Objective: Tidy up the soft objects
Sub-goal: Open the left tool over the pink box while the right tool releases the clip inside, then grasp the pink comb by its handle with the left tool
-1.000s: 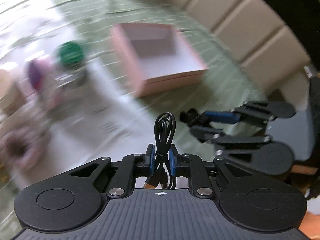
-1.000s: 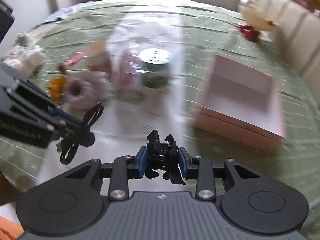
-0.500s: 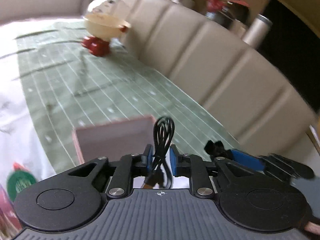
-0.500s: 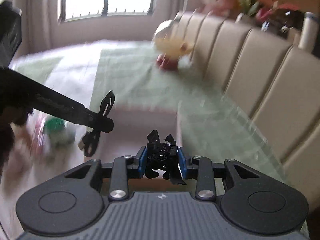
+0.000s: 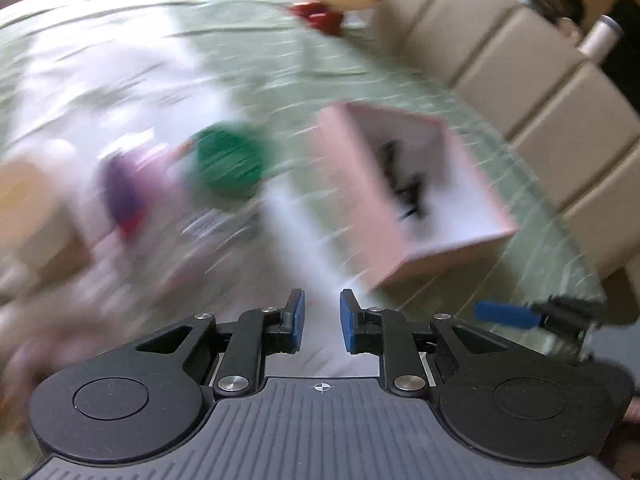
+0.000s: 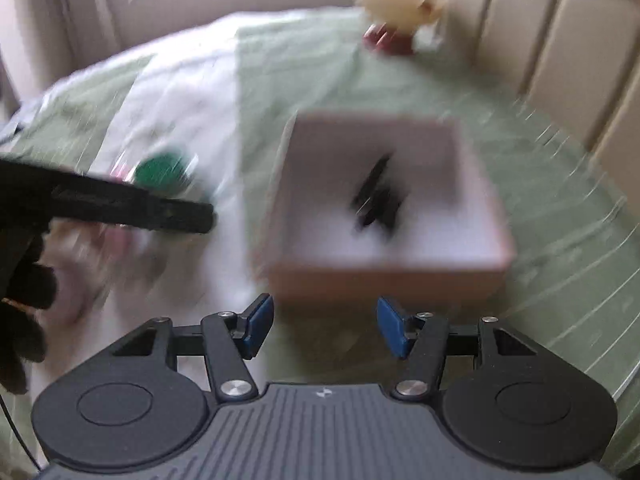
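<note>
With both grippers empty, dark items sit inside the pink box [image 6: 384, 196].
Left gripper [image 5: 322, 320] jaws slightly parted, right gripper [image 6: 324, 328] jaws spread wide. Box is straight ahead of the right, toward the surface's right edge; remaining blurred clutter near the green lid [image 5: 228, 164] lies left, closer to the left gripper. Box looks rigid card, square.

Near right sits a pink box [image 6: 384, 268] with a pale interior holding blurred black items [image 6: 376, 200]. The tablecloth [image 6: 320, 72] is light green with thin white lines. Left, a dark green lid [image 6: 160, 170]; far right, beige cushions [image 6: 560, 40].
</note>
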### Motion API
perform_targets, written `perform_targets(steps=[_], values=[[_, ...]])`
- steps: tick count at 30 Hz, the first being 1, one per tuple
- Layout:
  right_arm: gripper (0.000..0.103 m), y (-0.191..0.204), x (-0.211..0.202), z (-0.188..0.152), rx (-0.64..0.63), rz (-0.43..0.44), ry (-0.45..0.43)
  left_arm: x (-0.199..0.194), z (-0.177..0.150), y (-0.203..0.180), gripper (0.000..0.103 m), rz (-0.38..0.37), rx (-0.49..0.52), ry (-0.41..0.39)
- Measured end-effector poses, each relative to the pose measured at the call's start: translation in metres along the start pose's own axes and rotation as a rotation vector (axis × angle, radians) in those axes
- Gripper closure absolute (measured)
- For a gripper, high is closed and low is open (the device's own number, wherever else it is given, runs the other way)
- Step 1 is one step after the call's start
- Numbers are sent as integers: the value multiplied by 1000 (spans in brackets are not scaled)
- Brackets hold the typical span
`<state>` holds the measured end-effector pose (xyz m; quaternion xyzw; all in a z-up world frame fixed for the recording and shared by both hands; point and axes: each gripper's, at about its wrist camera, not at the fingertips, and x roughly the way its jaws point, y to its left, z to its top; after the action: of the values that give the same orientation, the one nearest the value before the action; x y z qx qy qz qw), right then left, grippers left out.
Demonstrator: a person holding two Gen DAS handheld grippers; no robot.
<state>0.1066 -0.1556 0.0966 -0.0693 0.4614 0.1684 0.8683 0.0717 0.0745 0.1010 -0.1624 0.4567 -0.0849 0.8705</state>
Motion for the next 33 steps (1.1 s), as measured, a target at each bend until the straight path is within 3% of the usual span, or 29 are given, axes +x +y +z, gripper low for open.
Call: perform_targets(steps=[4, 7, 9, 13, 17, 23, 26, 29, 33], values=[[45, 62, 7, -17, -113, 73, 73, -64, -30, 74, 82, 143, -162, -139], [45, 102, 5, -15, -185, 130, 91, -107, -27, 139, 82, 292, -295, -258], [45, 127, 4, -11, -231, 154, 86, -120, -14, 175, 82, 338, -319, -282], [45, 172, 3, -5, -306, 203, 67, -104, 19, 238, 82, 410, -278, -204], [45, 200, 8, -9, -345, 237, 69, -66, 34, 278, 82, 430, -310, -95], [45, 217, 22, -23, -378, 285, 105, -29, 36, 298, 79, 373, -326, -67], [45, 210, 24, -32, -382, 295, 130, -18, 36, 281, 76, 352, -219, -31], [45, 202, 27, -34, -369, 298, 161, -9, 39, 258, 69, 383, -72, 9], [45, 195, 27, -32, -377, 279, 145, -6, 42, 252, 69, 389, -75, 22]])
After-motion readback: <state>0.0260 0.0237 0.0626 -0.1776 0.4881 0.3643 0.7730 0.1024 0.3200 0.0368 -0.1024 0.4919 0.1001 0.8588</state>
